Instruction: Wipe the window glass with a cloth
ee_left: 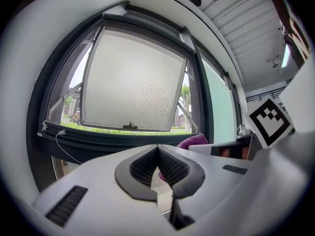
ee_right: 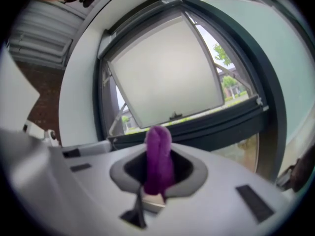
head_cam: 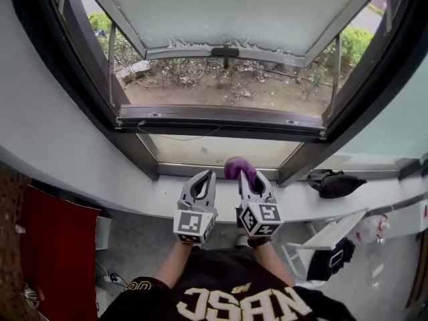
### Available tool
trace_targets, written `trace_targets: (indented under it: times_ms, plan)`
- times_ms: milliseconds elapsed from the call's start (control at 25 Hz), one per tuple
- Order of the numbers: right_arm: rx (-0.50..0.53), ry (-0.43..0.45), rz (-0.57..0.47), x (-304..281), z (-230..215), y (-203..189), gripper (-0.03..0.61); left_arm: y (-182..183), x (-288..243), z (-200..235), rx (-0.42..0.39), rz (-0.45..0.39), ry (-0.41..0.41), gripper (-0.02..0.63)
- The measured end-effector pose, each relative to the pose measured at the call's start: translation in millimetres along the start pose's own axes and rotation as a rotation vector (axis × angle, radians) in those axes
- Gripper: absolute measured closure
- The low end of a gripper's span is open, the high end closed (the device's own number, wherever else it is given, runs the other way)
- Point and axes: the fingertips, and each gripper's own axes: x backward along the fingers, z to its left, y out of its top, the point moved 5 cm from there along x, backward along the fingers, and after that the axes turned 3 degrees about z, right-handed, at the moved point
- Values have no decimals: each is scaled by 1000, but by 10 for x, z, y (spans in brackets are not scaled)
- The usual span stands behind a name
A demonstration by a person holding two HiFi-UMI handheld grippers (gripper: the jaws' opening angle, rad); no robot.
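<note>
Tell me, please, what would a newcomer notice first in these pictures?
First the purple cloth, pinched upright in the right gripper near the middle of the head view. Next the frosted window glass, tilted outward at the top of that view above bare ground. The left gripper, beside the right one, is shut and holds nothing.

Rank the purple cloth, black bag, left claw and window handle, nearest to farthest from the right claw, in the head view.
1. purple cloth, clamped in the right claw.
2. left claw, close on its left.
3. black bag, on the sill to the right.
4. window handle, out on the open sash.
</note>
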Motion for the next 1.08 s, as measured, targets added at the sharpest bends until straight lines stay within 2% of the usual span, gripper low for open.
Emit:
trace_targets:
  times_ms: [320,480,640,880,1080]
  plan:
    - [97,13,-72,26,108,210,500,76,70,110,-44,-18,42,604]
    - [84,61,-94,91,131,395,500,124,78,102,-48,-11,51,604]
    - [167,85,-138,148,171,616,500,84,15,76,-47,-24,39,604]
    - [218,60,-146,320,-33,724,500,169,-117,-175,1,-60,11,604]
    - [235,29,-149,423,-343,847,500,311,-304,-461,-21,-106,-15,604]
